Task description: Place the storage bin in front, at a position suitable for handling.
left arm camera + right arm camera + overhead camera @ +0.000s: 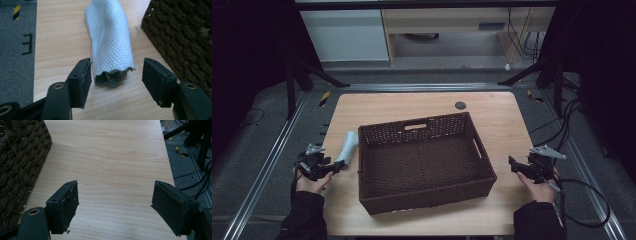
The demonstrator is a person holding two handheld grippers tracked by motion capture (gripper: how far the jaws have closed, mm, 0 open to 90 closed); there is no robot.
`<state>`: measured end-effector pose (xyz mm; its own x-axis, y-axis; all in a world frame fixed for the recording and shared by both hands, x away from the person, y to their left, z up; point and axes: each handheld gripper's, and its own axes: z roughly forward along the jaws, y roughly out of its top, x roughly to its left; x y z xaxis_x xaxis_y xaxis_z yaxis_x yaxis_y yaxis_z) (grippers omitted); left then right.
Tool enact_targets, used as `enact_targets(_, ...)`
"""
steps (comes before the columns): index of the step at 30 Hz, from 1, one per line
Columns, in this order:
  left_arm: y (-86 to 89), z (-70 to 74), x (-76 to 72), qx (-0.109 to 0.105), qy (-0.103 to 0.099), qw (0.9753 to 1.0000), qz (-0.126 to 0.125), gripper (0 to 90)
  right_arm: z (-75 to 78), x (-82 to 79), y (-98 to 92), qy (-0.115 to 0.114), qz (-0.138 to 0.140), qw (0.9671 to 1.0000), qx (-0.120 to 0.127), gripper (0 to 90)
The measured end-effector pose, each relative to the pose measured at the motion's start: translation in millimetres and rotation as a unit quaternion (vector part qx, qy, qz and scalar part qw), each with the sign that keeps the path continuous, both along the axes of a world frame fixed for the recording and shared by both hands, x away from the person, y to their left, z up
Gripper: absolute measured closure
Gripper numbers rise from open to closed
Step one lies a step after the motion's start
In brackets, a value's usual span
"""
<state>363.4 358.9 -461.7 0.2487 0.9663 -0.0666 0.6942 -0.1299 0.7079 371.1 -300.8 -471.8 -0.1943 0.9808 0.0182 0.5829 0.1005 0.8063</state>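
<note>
- Left gripper (337, 166), near left edge of table (422, 102): held in the person's left hand (308, 183). Jaws spread wide, nothing between them.
- In the left gripper view, same gripper (116, 72) sits low over the wood. Near open end of a pale blue-grey woven cloth roll (110, 40) lies just ahead, in line with the gap between the jaws. No jaw contact with the cloth.
- Cloth roll (348, 146) in high view: flat on the table, just beside the left wall of the basket (424, 160); contact with the wall cannot be told.
- Right gripper (513, 164), near right edge of table, in the right hand (539, 189). Jaws wide apart and empty; right gripper view (115, 200) shows bare wood between them, basket wall at that view's left.
- Basket: dark brown wicker, rectangular, mid-table, slightly turned; handle slot in far wall.
- Farther back: small dark round disc (460, 105) on the tabletop near the far edge.
</note>
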Motion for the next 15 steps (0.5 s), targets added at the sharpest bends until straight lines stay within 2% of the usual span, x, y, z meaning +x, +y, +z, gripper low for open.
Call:
enact_targets(6,-3.6,5.7,-0.3,-0.006,-0.012,0.9999,0.007,34.3,3.2,-1.5,1.2,-0.005,0.007,1.0000,0.003,26.0)
enact_targets(11,-7.3,13.8,-2.4,-0.008,-0.024,0.9997,0.001,32.7,7.9,-0.3,6.2,-0.007,0.022,0.9997,0.003,30.3)
enact_targets(13,-8.2,18.8,-3.7,-0.011,-0.032,0.9994,0.002,32.5,12.2,2.4,9.5,-0.005,0.029,0.9995,0.004,31.6)
enact_targets(15,-10.0,26.1,-3.9,-0.014,-0.041,0.9990,0.002,32.2,19.9,5.0,15.8,-0.017,0.040,0.9990,0.007,34.2)
